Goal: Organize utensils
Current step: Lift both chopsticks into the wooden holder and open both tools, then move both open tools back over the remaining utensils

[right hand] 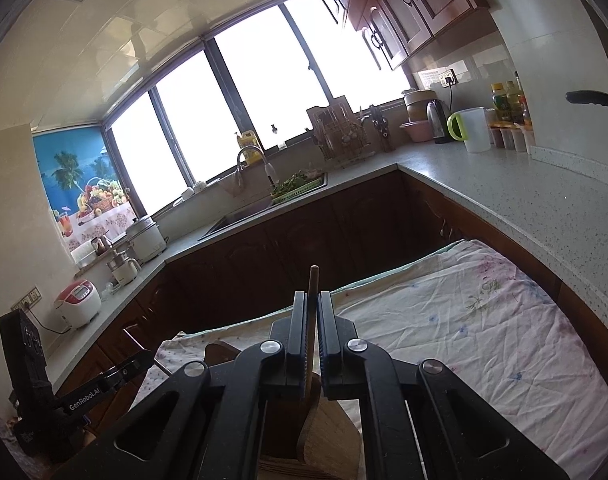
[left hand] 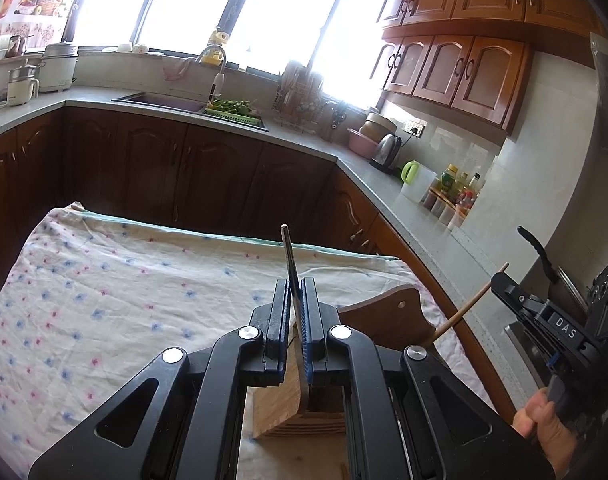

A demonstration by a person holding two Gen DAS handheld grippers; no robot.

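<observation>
Two grippers (left hand: 295, 292), two held utensils (left hand: 286, 248), one wooden holder (left hand: 280, 412), one cutting board (left hand: 387, 316), one floral cloth (left hand: 104, 288).

White tablecloth (left hand: 104, 300) with blue, pink flowers

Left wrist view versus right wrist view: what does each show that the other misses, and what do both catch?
Only the left wrist view: the left gripper shut on a thin flat dark utensil handle, and the right gripper from the side, holding a thin wooden stick.

Only the right wrist view: the red and white rice cooker and the stick end-on between the right gripper's fingers.

Both: the wooden slotted utensil block below the grippers, the floral cloth, and the sink.
</observation>
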